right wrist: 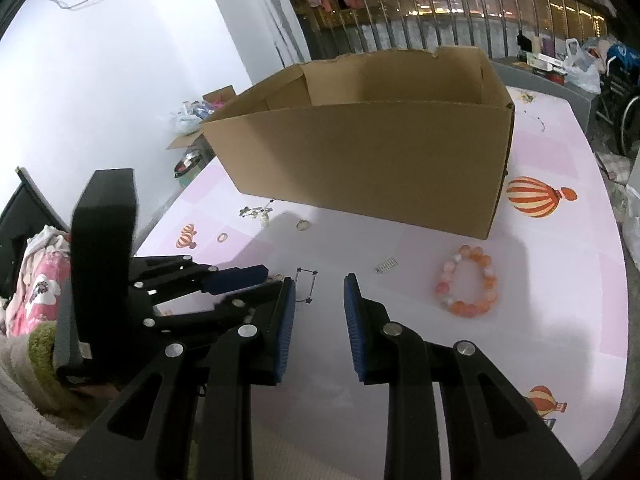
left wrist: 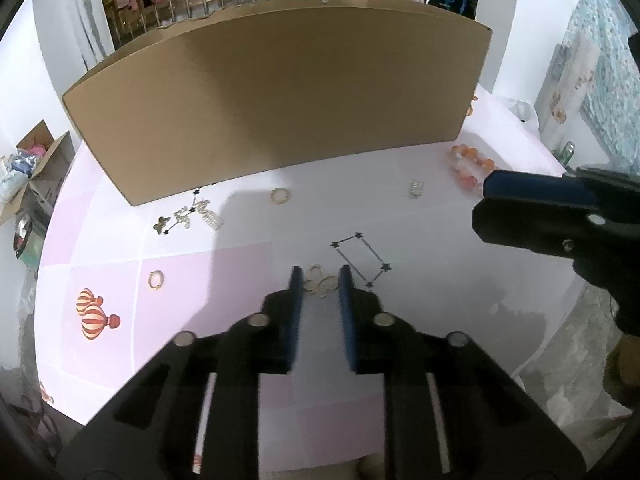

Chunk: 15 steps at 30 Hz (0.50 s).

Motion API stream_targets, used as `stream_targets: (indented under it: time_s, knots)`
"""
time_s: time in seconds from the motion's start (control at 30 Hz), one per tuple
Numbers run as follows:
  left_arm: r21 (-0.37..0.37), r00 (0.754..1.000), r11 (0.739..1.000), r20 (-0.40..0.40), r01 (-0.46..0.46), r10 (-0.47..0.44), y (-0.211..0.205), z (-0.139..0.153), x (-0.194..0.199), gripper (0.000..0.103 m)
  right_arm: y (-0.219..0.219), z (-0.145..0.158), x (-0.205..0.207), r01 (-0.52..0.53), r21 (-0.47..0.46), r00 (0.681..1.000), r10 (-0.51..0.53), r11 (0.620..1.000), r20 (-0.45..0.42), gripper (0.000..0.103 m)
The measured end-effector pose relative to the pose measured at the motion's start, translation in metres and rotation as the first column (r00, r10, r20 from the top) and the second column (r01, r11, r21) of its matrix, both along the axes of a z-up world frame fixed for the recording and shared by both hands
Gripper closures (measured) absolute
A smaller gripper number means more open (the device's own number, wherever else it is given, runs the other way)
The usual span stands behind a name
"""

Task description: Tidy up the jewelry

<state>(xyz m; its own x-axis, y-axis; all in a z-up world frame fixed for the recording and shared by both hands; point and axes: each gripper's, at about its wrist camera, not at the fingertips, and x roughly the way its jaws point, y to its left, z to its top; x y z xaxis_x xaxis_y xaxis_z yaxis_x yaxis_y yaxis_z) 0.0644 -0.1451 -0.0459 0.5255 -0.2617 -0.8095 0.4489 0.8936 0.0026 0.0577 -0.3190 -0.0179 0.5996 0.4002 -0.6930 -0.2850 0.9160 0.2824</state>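
My left gripper (left wrist: 320,276) stood spread over a gold openwork butterfly charm (left wrist: 320,283) flat on the pink mat (left wrist: 240,272), wings across the jaws; my right gripper (right wrist: 320,284) gaped empty beside it.

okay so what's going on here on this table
A person with tongs in each hand is sorting jewelry scattered on a pink table by a cardboard box. The left tongs straddle a gold butterfly piece, jaws apart, not gripping. The right tongs hover open, holding nothing, near the orange bead bracelet.
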Motion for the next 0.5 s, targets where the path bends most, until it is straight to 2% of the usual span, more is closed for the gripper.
stream_targets:
  time_s: [0.13,0.17,0.3,0.37,0.5]
  knots:
    - [0.010,0.999,0.999,0.007,0.035,-0.035,0.003,-0.001,0.001,0.090,0.001,-0.003,0.003,0.020,0.006,1.000,-0.020,1.000,-0.002,0.078]
    - [0.011,0.999,0.999,0.010,0.043,-0.043,0.004,-0.001,0.001,0.094,0.003,-0.003,0.003,0.028,0.006,1.000,-0.028,1.000,0.001,0.078]
    - [0.009,0.996,0.996,0.016,0.087,-0.087,0.007,0.000,0.001,0.094,0.006,-0.005,0.005,0.056,0.004,0.998,-0.056,0.998,0.008,0.078]
    - [0.020,0.992,0.992,0.031,0.121,-0.122,0.002,0.000,-0.002,0.100,0.009,-0.005,0.006,0.070,0.002,0.997,-0.070,0.998,0.013,0.078]
    - [0.008,0.987,0.988,0.037,0.155,-0.155,0.005,-0.001,0.000,0.100,0.014,-0.005,0.008,0.088,-0.009,0.996,-0.088,0.996,0.014,0.078]
